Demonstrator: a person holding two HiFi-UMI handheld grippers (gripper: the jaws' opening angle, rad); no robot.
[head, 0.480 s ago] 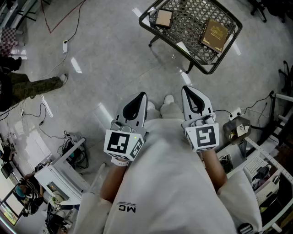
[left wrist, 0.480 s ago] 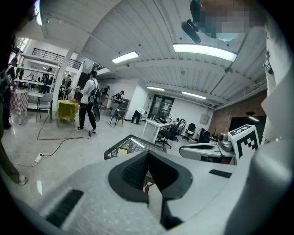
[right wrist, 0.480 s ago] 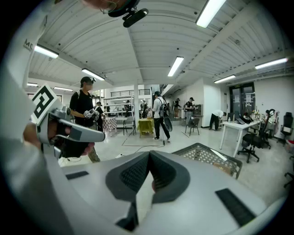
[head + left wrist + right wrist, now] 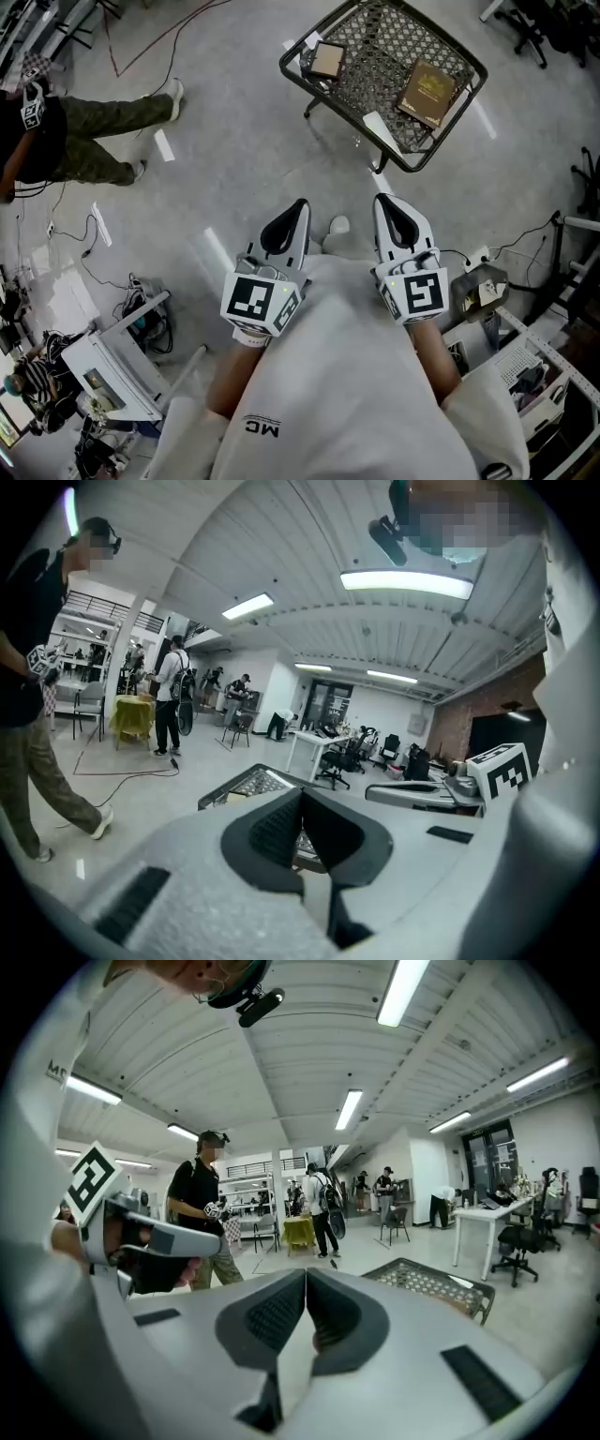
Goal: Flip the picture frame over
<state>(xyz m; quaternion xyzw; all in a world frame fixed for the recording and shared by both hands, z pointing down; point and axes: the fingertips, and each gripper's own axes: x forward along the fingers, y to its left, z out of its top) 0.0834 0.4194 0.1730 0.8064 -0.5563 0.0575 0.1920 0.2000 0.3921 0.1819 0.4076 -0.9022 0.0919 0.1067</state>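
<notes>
Dark-bordered with a tan centre, the small square panel [image 4: 326, 59] is judged to be the picture frame. It lies flat at the far left corner of the black mesh desk [image 4: 375, 56], close to the rim. A larger brown item with gold print [image 4: 427, 92] lies on the right side of the same desk. It may be a book, and its identity cannot be confirmed. A white card [image 4: 382, 127] rests near the front rim.

The left gripper [image 4: 298, 208] and the right gripper [image 4: 384, 202] are held close to the person's body, well apart from the desk. In both gripper views the fingers are pressed together with nothing between them. The flip is judged not yet started.

Hazards from this state:

- Wrong item. Two flat objects share the desk, and the brown item could be turned over by mistake.
- Closed fingers. They must open before contact, or they will push the frame instead of gripping it.
- Edge loss. The frame sits close to the rim, so a sideways push could slide it off the desk.
- Snagging. A fingertip worked under the flat frame may catch in the mesh.
- Approach path. A bystander [image 4: 84, 131] is on the floor to the left.
</notes>
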